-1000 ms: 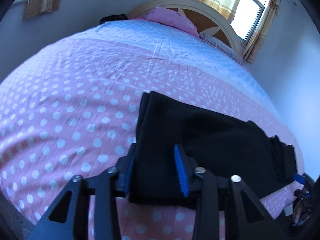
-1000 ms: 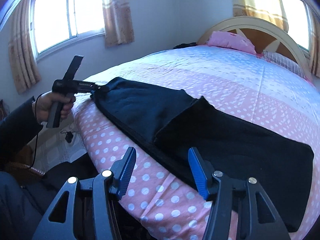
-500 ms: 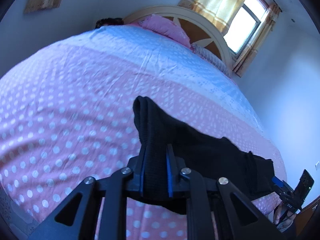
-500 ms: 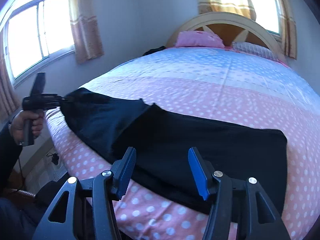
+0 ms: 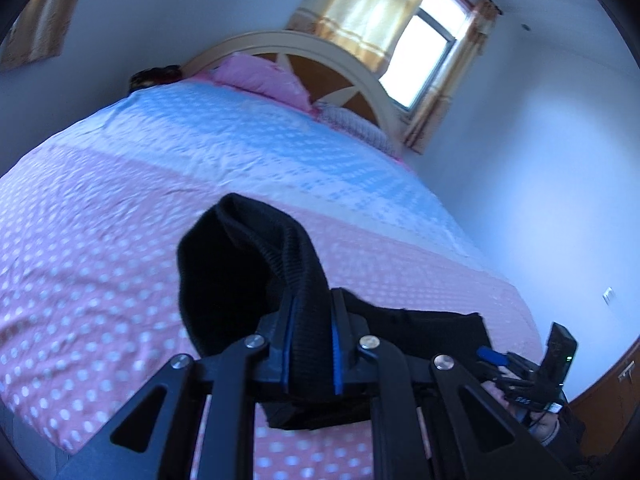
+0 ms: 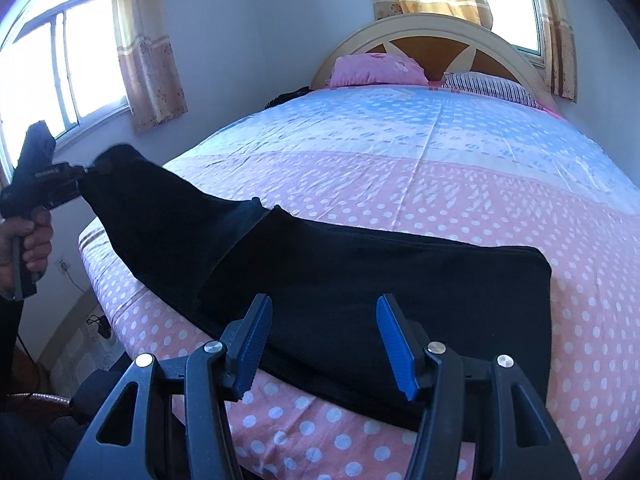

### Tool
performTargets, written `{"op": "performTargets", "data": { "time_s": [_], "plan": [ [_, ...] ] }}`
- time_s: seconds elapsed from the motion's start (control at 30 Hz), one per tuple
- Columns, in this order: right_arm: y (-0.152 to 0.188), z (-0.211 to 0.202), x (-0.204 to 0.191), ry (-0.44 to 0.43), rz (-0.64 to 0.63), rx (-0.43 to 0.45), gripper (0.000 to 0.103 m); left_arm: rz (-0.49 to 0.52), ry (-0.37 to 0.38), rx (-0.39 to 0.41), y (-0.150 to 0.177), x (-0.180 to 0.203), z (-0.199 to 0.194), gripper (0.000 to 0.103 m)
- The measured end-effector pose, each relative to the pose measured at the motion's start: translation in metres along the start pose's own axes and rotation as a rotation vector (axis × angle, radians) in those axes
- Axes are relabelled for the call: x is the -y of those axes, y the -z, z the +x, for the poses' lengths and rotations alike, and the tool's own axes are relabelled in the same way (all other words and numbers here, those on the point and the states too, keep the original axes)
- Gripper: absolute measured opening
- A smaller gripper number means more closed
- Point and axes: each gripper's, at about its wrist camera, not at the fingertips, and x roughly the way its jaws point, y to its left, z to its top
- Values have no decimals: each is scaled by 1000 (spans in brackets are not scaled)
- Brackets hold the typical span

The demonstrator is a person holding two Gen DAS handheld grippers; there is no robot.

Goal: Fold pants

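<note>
Left wrist: low at the bed's [image 5: 100, 248] foot edge, close, facing the headboard [image 5: 332, 60].
Right wrist: foot edge, facing the headboard.
Shared: bed, pants [image 6: 360, 272].

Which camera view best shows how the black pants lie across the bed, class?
The right wrist view: the pants stretch across the bed, one end lifted by the left gripper. The left wrist view shows only the bunched end clamped in its jaws.
</note>
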Motion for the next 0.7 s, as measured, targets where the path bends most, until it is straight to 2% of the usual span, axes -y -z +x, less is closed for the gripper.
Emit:
{"op": "performTargets", "data": {
  "time_s": [0.37, 0.7],
  "plan": [
    [0, -19, 22, 44, 19, 15, 56, 97, 126, -20, -15, 73, 23, 15],
    [5, -39, 90, 136, 232, 32, 56, 259, 205, -150, -11, 174, 84, 15]
  ]
}}
